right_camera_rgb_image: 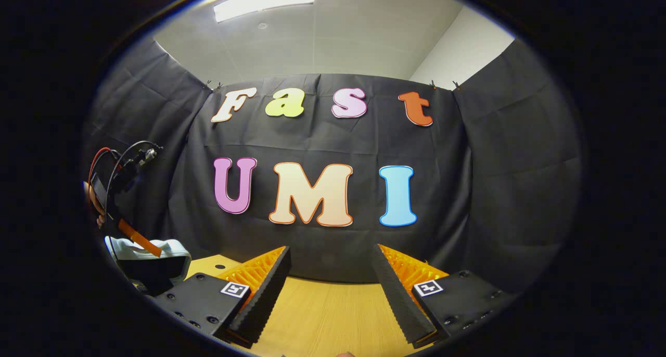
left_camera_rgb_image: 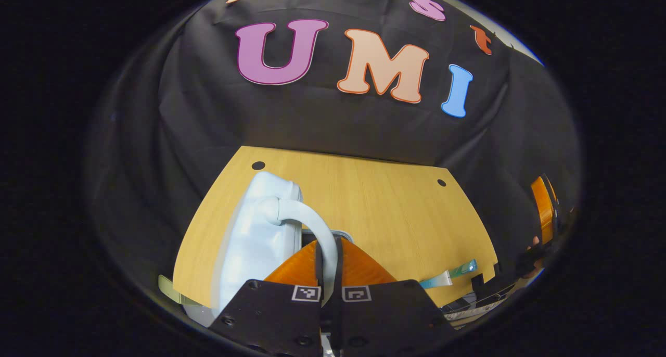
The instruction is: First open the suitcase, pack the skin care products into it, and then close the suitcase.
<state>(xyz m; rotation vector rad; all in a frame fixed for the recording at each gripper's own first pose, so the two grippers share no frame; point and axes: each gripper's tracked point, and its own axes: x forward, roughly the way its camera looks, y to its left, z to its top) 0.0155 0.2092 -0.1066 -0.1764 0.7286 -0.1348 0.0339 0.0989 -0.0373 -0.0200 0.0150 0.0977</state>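
Right now your left gripper (left_camera_rgb_image: 329, 273) has its two fingers pinched nearly together on the pale curved handle (left_camera_rgb_image: 307, 224) of the suitcase (left_camera_rgb_image: 255, 242); both fingers press on that handle at lower centre of the left gripper view. The case is pale blue-white, with a hard moulded look, and sits at the lower left of the wooden table (left_camera_rgb_image: 385, 211).

Handling, as a judgement: the shell looks rigid and smooth, so it would likely slip under a flat pinch; the handle is the sensible hold, being narrow enough for the fingers to close round. Weight cannot be told; a small case of this kind is probably light, and may slide across the table if you pull sideways. In the right gripper view the case shows at lower left (right_camera_rgb_image: 156, 255) with a dark opening below its pale edge, so it may be partly open; how far I cannot tell.

Your right gripper (right_camera_rgb_image: 333, 289) is wide open, holding nothing, poised over bare table at the bottom of its view.

Count: one suitcase, one handle. One slim tube-like item (left_camera_rgb_image: 450, 273) with a teal end lies at the lower right table edge, likely a skin care product, probably soft and light. A pale green strip (left_camera_rgb_image: 171, 290) pokes out at lower left; what it is, unclear.
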